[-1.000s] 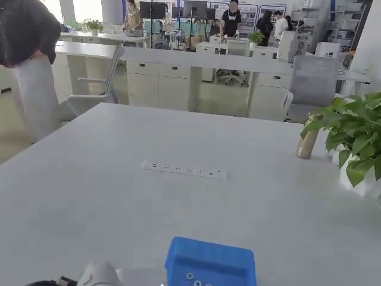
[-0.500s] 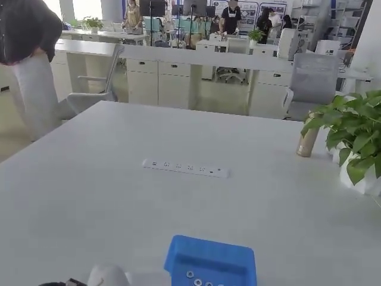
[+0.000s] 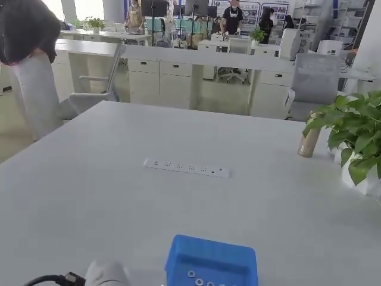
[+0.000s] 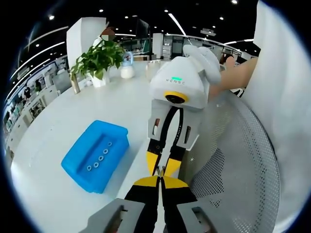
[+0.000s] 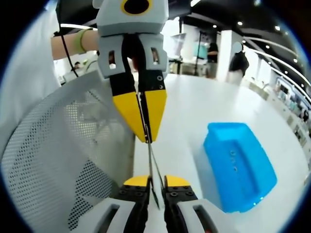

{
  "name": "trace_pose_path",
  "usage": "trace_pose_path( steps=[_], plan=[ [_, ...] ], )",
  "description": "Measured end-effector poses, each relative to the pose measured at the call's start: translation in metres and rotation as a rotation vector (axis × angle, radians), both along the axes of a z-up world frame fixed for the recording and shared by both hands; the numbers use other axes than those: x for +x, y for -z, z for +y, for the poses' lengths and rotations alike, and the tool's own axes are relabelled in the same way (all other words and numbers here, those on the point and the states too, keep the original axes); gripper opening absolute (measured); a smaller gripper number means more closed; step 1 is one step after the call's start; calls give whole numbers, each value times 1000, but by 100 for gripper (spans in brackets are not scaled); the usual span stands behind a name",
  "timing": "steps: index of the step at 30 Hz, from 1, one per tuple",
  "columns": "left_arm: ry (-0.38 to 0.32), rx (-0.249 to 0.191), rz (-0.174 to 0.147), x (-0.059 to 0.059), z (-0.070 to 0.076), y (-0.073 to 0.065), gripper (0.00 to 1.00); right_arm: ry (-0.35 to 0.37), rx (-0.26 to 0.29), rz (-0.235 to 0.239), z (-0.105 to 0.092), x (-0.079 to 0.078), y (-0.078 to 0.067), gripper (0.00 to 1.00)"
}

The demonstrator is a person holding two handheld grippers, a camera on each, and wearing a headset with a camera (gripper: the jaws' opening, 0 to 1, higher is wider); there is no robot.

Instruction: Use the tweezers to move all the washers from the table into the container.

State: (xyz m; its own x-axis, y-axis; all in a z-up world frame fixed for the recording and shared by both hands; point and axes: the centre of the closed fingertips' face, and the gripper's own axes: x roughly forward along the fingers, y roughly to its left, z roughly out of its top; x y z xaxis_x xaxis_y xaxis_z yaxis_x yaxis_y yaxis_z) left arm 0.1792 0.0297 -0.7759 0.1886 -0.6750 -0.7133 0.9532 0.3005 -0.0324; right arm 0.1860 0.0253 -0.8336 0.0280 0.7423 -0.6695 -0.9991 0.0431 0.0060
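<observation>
The blue container (image 3: 211, 262) sits at the near table edge with several washers (image 3: 200, 278) inside. It also lies left of the jaws in the left gripper view (image 4: 96, 155) and right of them in the right gripper view (image 5: 239, 165). The two grippers face each other tip to tip over a mesh chair back (image 5: 58, 145). My right gripper (image 5: 156, 183) is shut on thin metal tweezers (image 5: 151, 167). The blades run up between the yellow jaws of my left gripper (image 5: 145, 138), which also looks shut on them. In its own view my left gripper (image 4: 160, 181) meets the right gripper (image 4: 162, 169). A gripper's white body (image 3: 107, 275) pokes in at the head view's lower left.
A white power strip (image 3: 186, 168) lies mid-table. A tan bottle (image 3: 308, 143) and a potted plant (image 3: 357, 140) stand at the right. A person's sleeve (image 3: 24, 30) and office chairs are beyond the far table edge. The table (image 3: 89, 196) is bare on the left.
The head camera has shifted slightly. The gripper body at the lower left has edged right and its black cable now shows. The container has not moved.
</observation>
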Motion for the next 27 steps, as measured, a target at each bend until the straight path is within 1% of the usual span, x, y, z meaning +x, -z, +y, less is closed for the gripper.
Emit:
trace_pose_path(
  steps=[5,7,9,11,13,14,16,19,24,27],
  plan=[
    [5,20,9,2,0,0,0,45,22,18,0,2,-1,11],
    [4,19,16,2,1,1,0,70,41,25,-1,2,-3,12],
    [3,20,18,3,2,2,0,87,48,35,-3,4,-4,14],
    [4,30,23,3,5,4,0,104,48,30,-8,5,-7,18],
    [8,41,29,3,8,6,0,121,51,21,-13,7,-8,19],
    [8,45,31,3,9,7,0,135,61,16,-17,9,-11,19],
    [9,46,35,3,10,7,0,156,69,22,-22,10,-15,20],
    [5,43,44,4,12,9,0,210,77,19,-35,15,-19,24],
    [9,40,57,5,15,12,0,292,98,1,-51,19,-35,28],
    [15,53,66,5,18,15,0,333,109,-16,-58,22,-43,31]
  ],
)
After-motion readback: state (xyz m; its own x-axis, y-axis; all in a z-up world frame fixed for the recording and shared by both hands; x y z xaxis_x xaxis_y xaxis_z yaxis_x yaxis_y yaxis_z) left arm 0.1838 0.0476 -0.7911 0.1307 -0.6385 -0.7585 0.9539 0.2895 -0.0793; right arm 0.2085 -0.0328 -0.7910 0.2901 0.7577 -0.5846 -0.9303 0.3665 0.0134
